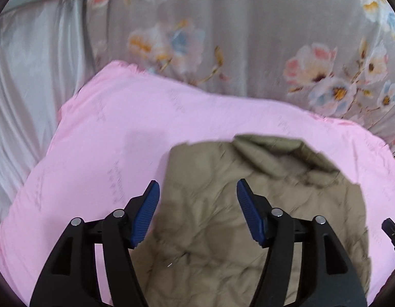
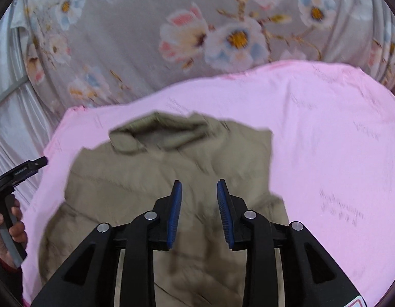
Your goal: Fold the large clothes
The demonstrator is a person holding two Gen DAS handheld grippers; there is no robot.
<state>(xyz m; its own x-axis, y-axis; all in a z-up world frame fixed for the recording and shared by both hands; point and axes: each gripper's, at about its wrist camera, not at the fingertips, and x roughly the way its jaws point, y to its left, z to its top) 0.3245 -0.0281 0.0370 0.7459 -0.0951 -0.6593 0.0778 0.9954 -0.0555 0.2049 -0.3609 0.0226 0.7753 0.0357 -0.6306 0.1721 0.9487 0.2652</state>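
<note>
A khaki quilted jacket (image 1: 248,204) lies on a pink sheet (image 1: 108,140), its ribbed collar at the far end. It also shows in the right wrist view (image 2: 159,179) on the same pink sheet (image 2: 325,153). My left gripper (image 1: 197,186) is open and empty, held above the jacket's left part. My right gripper (image 2: 199,186) is open with a narrower gap and empty, above the jacket's middle. The jacket's near end is hidden behind the gripper bodies.
A grey flowered bedcover (image 1: 248,38) lies beyond the pink sheet, also in the right wrist view (image 2: 146,51). White satin cloth (image 1: 26,89) lies to the left. The person's hand on the other gripper's handle (image 2: 10,217) shows at the left edge.
</note>
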